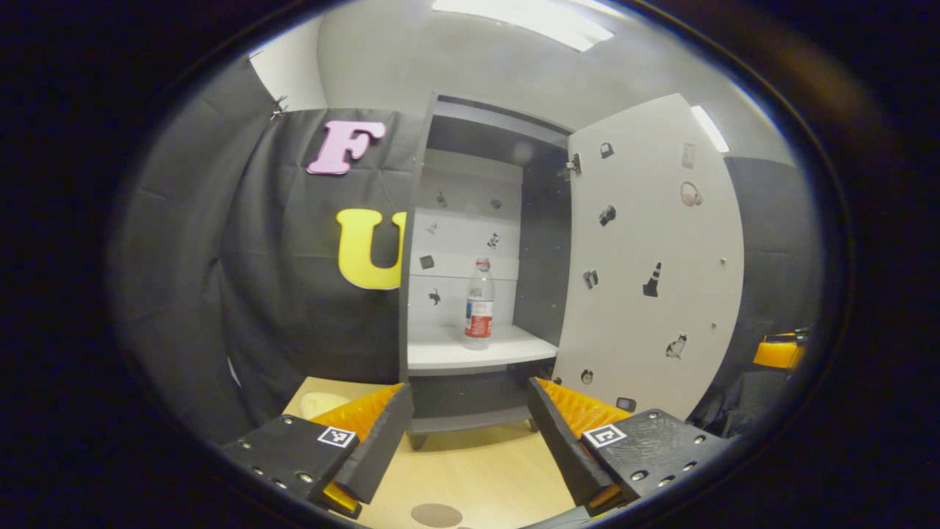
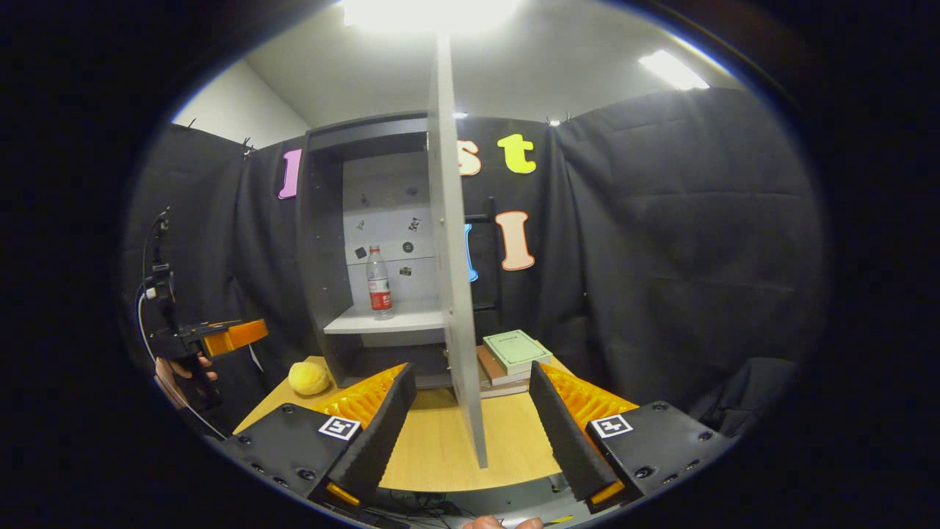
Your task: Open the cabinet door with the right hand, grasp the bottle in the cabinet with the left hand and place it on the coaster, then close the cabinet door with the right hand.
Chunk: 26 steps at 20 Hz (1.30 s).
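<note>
both hand-held grippers (image 1: 470, 441) (image 2: 470, 433) gape wide, holding nothing.

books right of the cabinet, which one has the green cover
The top book of the stack, lying flat just right of the open cabinet door. The books beneath it show only brownish and pale edges.

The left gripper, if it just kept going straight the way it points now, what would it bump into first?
Probably the bottle on the cabinet shelf: it stands nearly midway ahead of the open left gripper, with nothing visible between. Depth is unclear, so the shelf edge could come first.
</note>
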Tool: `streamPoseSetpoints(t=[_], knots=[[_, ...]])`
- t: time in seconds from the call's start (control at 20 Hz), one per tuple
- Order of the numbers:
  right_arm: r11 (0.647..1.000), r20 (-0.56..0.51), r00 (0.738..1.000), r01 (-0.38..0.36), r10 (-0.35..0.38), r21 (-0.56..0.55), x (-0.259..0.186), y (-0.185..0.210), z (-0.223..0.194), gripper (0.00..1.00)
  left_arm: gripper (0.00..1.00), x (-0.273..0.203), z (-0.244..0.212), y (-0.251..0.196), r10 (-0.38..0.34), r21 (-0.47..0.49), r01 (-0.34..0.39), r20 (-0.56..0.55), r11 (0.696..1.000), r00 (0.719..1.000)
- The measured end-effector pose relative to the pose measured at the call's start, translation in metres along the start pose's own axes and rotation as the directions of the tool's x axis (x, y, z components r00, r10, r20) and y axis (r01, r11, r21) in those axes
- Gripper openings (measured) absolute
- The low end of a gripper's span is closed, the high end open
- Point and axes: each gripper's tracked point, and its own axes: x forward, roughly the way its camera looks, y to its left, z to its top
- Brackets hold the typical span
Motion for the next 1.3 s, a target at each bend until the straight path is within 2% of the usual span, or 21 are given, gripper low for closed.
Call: streamPoseSetpoints(t=[0.2, 0.3, 0.5, 0.6, 0.8, 1.0, 1.3], knots=[[0.997, -0.003, 0.997, -0.079, 0.079, -0.005, 0.007, 0.052, -0.007, 0.98, 0.96, 0.058, 0.014, 0.008, -0.053, 0.059, 0.051, 0.021, 0.997, 0.998], [0.995, 0.008, 0.996, -0.094, 0.094, -0.031, 0.017, 0.065, -0.009, 0.98, 0.96, 0.086, 0.021, 0.012, -0.049, 0.101, 0.046, 0.029, 0.994, 0.998], [0.992, 0.021, 0.992, -0.123, 0.123, -0.010, 0.048, 0.089, -0.015, 0.98, 0.96, 0.144, 0.043, -0.004, -0.076, 0.111, 0.069, 0.055, 0.991, 0.996], [0.993, 0.011, 0.993, -0.120, 0.121, -0.020, 0.066, 0.091, -0.019, 0.98, 0.96, 0.176, 0.050, -0.007, -0.067, 0.133, 0.057, 0.073, 0.989, 0.995], [0.991, 0.005, 0.991, -0.131, 0.131, -0.037, 0.088, 0.097, -0.024, 0.98, 0.96, 0.246, 0.049, -0.017, -0.061, 0.119, 0.051, 0.080, 0.992, 0.995], [0.985, -0.001, 0.987, -0.158, 0.158, -0.066, 0.112, 0.100, -0.026, 0.98, 0.96, 0.305, 0.023, -0.026, -0.060, 0.107, 0.057, 0.026, 0.993, 0.998], [0.973, -0.028, 0.979, -0.203, 0.201, -0.113, 0.138, 0.102, -0.029, 0.98, 0.96, 0.360, -0.009, -0.016, -0.009, 0.085, 0.013, -0.039, 0.996, 0.999]])
